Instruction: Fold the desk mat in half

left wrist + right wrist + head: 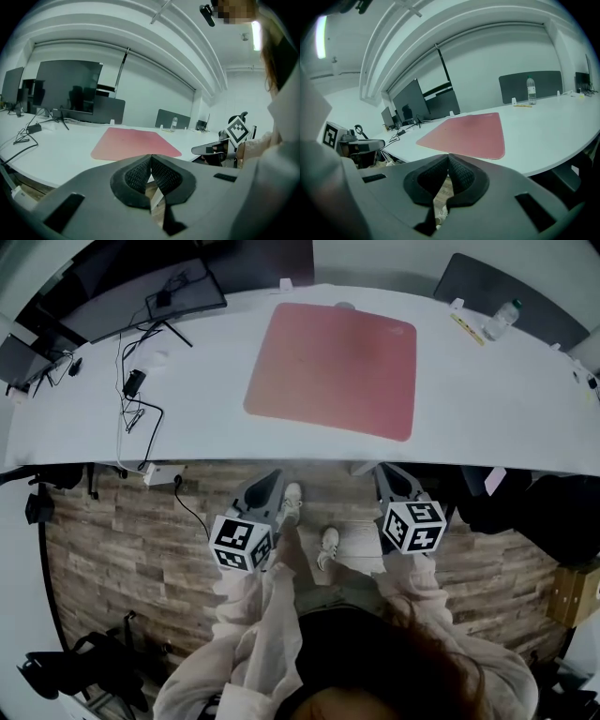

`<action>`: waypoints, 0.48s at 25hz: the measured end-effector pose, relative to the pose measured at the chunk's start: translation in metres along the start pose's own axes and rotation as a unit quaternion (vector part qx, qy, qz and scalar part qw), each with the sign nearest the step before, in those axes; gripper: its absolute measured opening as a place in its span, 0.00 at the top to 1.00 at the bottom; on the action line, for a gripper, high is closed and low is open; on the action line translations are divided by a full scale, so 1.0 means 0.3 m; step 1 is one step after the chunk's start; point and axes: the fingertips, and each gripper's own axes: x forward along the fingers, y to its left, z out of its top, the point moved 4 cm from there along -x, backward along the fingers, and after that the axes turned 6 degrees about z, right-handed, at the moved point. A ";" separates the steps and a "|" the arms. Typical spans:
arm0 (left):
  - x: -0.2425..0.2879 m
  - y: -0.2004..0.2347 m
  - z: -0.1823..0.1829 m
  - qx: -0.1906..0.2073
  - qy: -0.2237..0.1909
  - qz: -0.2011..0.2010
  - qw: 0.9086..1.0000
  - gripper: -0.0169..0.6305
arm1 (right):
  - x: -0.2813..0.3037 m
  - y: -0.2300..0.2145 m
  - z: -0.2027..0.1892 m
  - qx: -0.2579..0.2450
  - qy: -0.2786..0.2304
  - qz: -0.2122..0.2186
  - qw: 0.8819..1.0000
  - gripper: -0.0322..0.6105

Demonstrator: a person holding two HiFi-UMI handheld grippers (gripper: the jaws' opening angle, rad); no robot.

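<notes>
A pink desk mat (pixel 333 368) lies flat and unfolded on the white table (pixel 216 427); the left gripper view shows the mat (pixel 135 143) ahead, and so does the right gripper view, mat (pixel 470 131). My left gripper (pixel 269 482) and right gripper (pixel 386 474) are held side by side short of the table's near edge, over the wooden floor. Both are shut with nothing between their pads, left (pixel 150 158), right (pixel 448 157). Neither touches the mat.
Monitors (pixel 173 292) and trailing cables (pixel 136 395) occupy the table's left part. A water bottle (pixel 500 319) and a yellow pen (pixel 468 329) sit at the far right. A dark bag (pixel 525 502) lies under the table on the right, equipment (pixel 75 671) on the floor left.
</notes>
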 end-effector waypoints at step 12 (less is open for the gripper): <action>0.343 0.134 0.144 0.038 0.011 -0.107 0.993 0.93 | 0.174 -0.130 0.127 0.040 -0.017 -0.096 0.994 0.93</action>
